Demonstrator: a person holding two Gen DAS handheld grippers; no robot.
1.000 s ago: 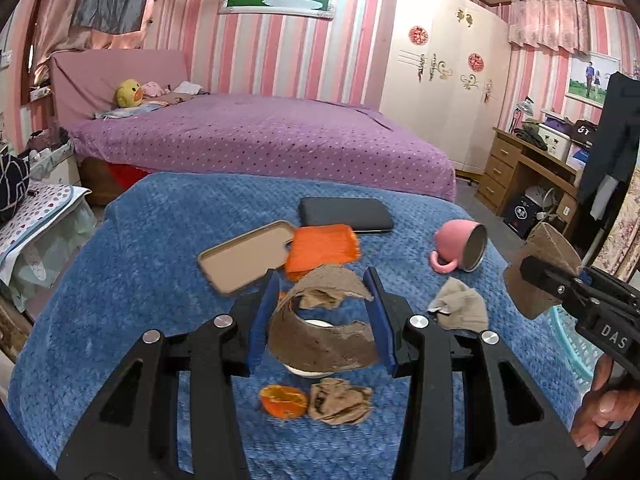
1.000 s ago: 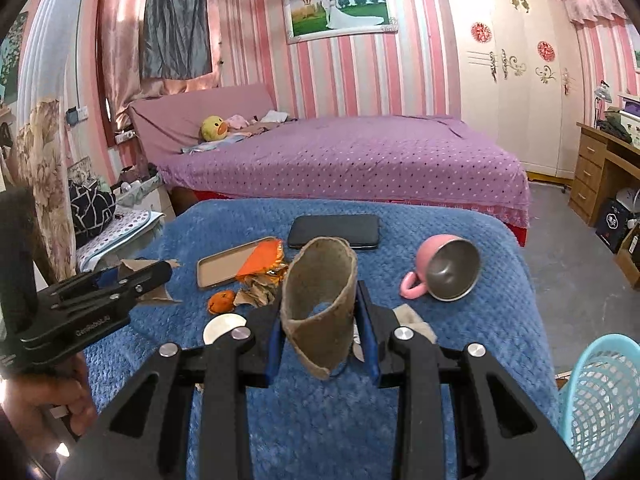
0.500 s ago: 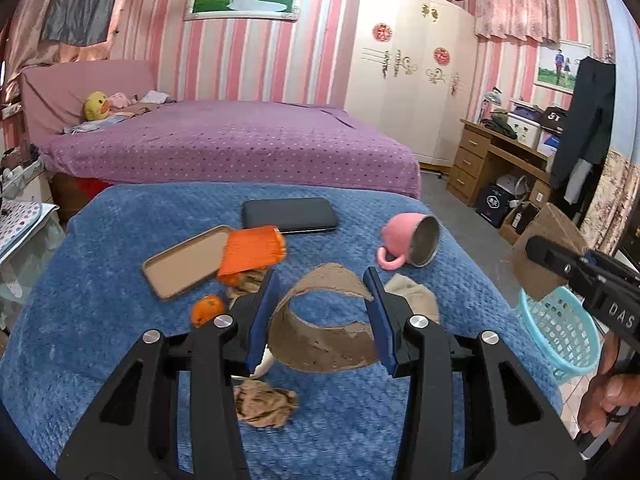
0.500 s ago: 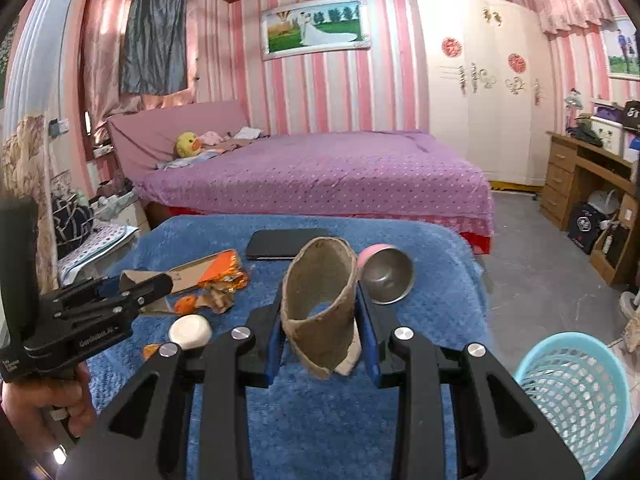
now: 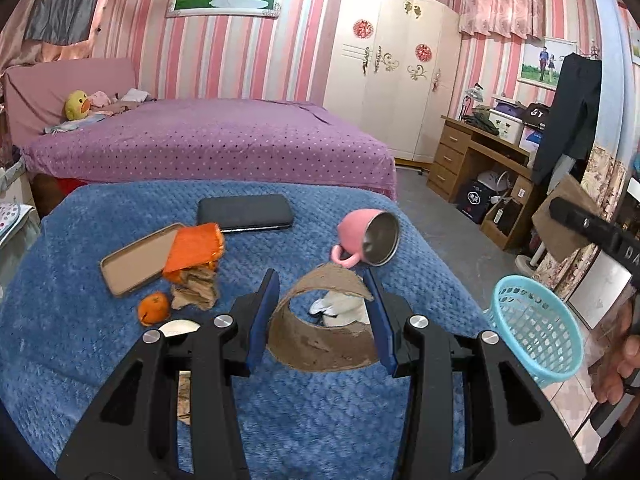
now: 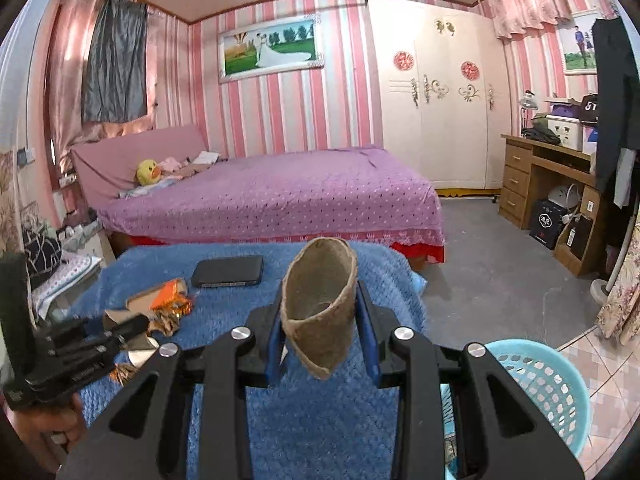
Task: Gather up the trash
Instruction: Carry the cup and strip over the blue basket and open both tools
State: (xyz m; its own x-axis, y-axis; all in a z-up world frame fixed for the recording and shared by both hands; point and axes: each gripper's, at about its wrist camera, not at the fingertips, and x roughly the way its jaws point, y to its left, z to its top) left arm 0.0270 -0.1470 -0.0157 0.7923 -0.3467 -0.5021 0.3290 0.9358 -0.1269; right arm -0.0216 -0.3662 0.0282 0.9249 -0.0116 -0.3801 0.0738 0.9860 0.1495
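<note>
My left gripper [image 5: 322, 318] is shut on a curled brown cardboard strip [image 5: 320, 344], held above the blue blanket [image 5: 80, 320]. My right gripper [image 6: 320, 312] is shut on a rolled brown cardboard piece [image 6: 320, 300], raised over the blanket's right side. The same right gripper shows at the right edge of the left wrist view with its cardboard [image 5: 560, 224]. A light blue mesh basket [image 5: 534, 328] stands on the floor right of the blanket, also the basket [image 6: 552, 392] at lower right. Crumpled brown paper [image 5: 196, 292], an orange peel [image 5: 153, 307] and an orange wrapper [image 5: 194, 252] lie on the blanket.
On the blanket lie a black phone [image 5: 244, 213], a tan tray [image 5: 136, 260], a tipped pink mug [image 5: 368, 240], a white tissue [image 5: 340, 308] and a white lid [image 5: 180, 326]. A purple bed [image 5: 208, 148] stands behind. A wooden desk [image 5: 480, 160] sits at right.
Both grippers have swung to the right with their cardboard pieces. The blue basket has come into fuller view in both views; the blanket's objects have slid leftward.
</note>
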